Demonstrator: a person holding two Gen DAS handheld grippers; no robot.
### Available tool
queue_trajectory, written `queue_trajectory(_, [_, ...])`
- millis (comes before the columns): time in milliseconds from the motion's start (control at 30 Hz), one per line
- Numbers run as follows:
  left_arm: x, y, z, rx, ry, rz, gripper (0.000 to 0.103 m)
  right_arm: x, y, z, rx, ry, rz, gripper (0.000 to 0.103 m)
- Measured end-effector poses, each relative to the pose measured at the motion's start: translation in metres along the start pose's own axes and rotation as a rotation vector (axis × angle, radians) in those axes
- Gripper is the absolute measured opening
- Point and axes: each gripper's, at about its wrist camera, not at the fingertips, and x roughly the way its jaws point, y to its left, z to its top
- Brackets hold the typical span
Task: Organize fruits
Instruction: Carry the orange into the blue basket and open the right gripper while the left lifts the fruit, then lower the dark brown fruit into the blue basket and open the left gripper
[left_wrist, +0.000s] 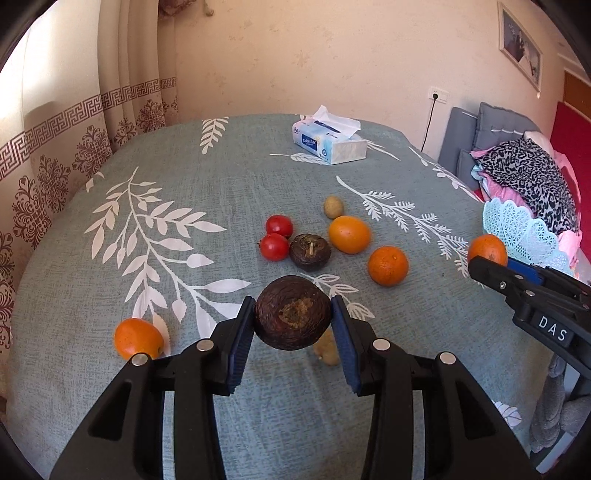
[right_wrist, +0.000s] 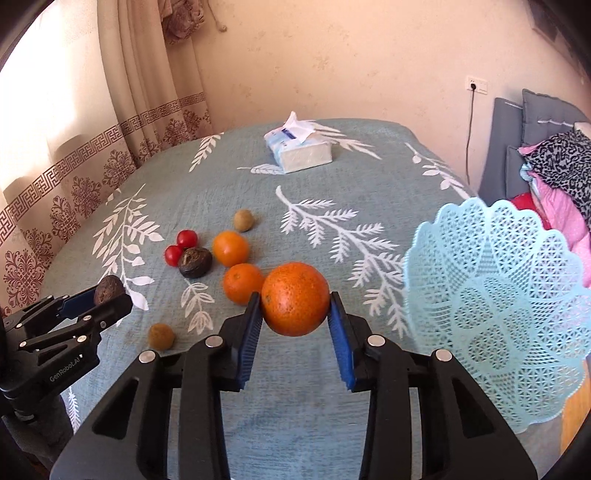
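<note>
Counting four oranges (left_wrist: 349, 234), two tomatoes (left_wrist: 274, 246), two dark water chestnuts (left_wrist: 309, 252).

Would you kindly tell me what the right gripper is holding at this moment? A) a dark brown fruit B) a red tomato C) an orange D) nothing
C: the right gripper is shut on an orange, lifted beside the blue basket, while the left gripper holds the dark brown fruit.
</note>
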Motion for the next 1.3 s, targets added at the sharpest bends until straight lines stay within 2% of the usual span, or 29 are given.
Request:
queue_trajectory(300, [0.002, -0.054, 0.017, 0.090, -0.006, -0.047, 0.042, -0.019, -0.060, -0.006, 0.078, -0.033, -0.151, 0.037])
queue_trajectory(500, [0.008, -0.095, 0.026, 0.146, 0.003, -0.098, 0.042, -0.024, -0.091, -0.013, 0.140, -0.031, -0.192, 0.037])
queue_trajectory(567, [0.009, -0.108, 0.029, 0.165, 0.001, -0.112, 0.042, -0.028, -0.100, -0.013, 0.160, -0.040, -0.207, 0.041])
queue_trajectory(633, [0.010, -0.119, 0.032, 0.183, 0.002, -0.125, 0.042, -0.035, -0.108, -0.013, 0.184, -0.067, -0.221, 0.060])
queue_trajectory(800, [0.017, -0.144, 0.039, 0.213, 0.013, -0.162, 0.042, -0.052, -0.116, -0.011, 0.189, -0.128, -0.274, 0.060])
queue_trajectory(1100, [0.035, -0.186, 0.048, 0.270, 0.026, -0.214, 0.042, -0.065, -0.128, -0.010, 0.223, -0.158, -0.294, 0.060])
queue_trajectory(1200, [0.042, -0.197, 0.051, 0.281, 0.035, -0.233, 0.042, -0.067, -0.132, -0.010, 0.239, -0.166, -0.306, 0.067])
queue_trajectory(1300, [0.051, -0.207, 0.053, 0.291, 0.044, -0.246, 0.042, -0.070, -0.137, -0.010, 0.251, -0.176, -0.326, 0.067])
